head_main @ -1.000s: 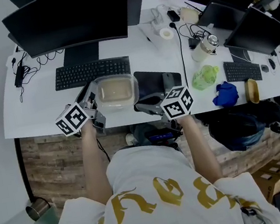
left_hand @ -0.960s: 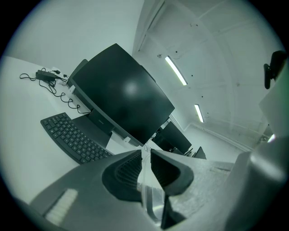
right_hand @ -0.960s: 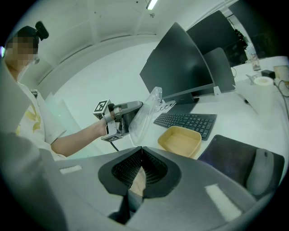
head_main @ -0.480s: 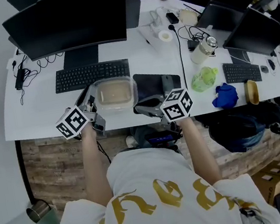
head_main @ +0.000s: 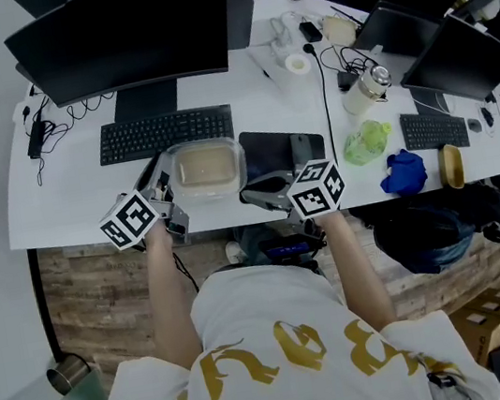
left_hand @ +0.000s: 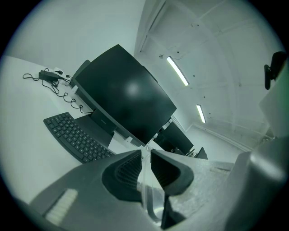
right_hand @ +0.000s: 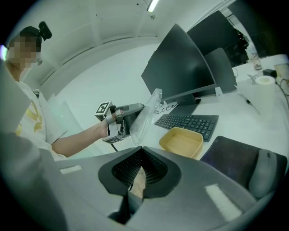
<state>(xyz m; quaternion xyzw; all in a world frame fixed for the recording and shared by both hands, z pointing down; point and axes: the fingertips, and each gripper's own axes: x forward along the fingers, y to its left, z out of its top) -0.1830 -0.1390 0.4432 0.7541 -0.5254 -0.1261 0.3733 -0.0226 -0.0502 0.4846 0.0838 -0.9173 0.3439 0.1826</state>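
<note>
Clamping a clear plastic lid point(right_hand: 148, 112), the left gripper point(left_hand: 145, 153) tilts it beside an empty beige rectangular tub point(right_hand: 180, 142); right gripper point(right_hand: 141, 155) clenched on nothing; nothing has shifted.

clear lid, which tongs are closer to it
Left. The left tongs are shut on the edge of the clear lid. The right tongs are shut, empty and apart from it, near the mouse pad.

A clear plastic lid point(right_hand: 145, 116) stands tilted almost on edge, pinched at its rim in the left gripper point(left_hand: 146, 152). At its 4 o'clock, a shallow tan container point(right_hand: 181, 140) lies open and upright on the white desk point(right_hand: 253, 118).
</note>
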